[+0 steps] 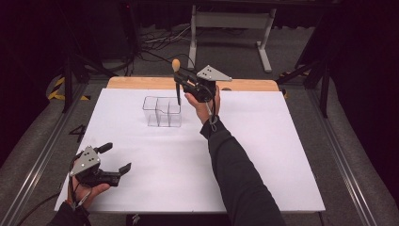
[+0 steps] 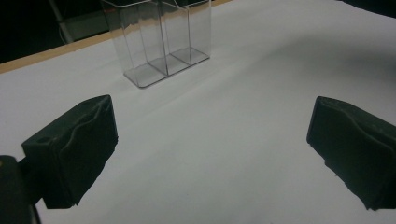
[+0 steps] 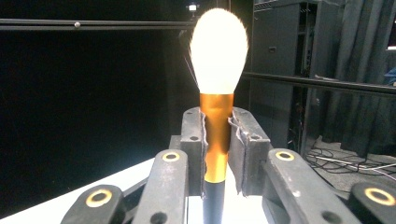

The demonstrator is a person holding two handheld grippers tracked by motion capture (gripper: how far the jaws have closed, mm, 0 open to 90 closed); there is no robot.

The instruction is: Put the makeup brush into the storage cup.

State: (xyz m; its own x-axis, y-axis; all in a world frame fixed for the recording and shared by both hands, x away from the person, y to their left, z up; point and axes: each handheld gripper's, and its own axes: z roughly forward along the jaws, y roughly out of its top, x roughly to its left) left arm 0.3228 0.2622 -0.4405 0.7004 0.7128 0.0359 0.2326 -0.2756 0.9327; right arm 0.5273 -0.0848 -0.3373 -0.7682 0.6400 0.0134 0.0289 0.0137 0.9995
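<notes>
A makeup brush (image 1: 177,80) with a pale tuft, gold ferrule and black handle stands upright, tuft up, in my right gripper (image 1: 184,84), which is shut on it. Its handle tip hangs just above the right compartment of a clear plastic organizer (image 1: 162,112) at the table's back middle. In the right gripper view the jaws clamp the gold ferrule of the brush (image 3: 217,135). My left gripper (image 1: 118,159) rests near the front left corner, open and holding nothing. In the left gripper view, its black fingers (image 2: 74,147) frame the organizer (image 2: 161,44) far ahead.
The white table cover (image 1: 263,155) has a wooden edge (image 1: 244,85) at the back. A person's sleeved right forearm (image 1: 235,174) crosses the middle of the table. A white stand (image 1: 230,28) and cables lie on the floor behind.
</notes>
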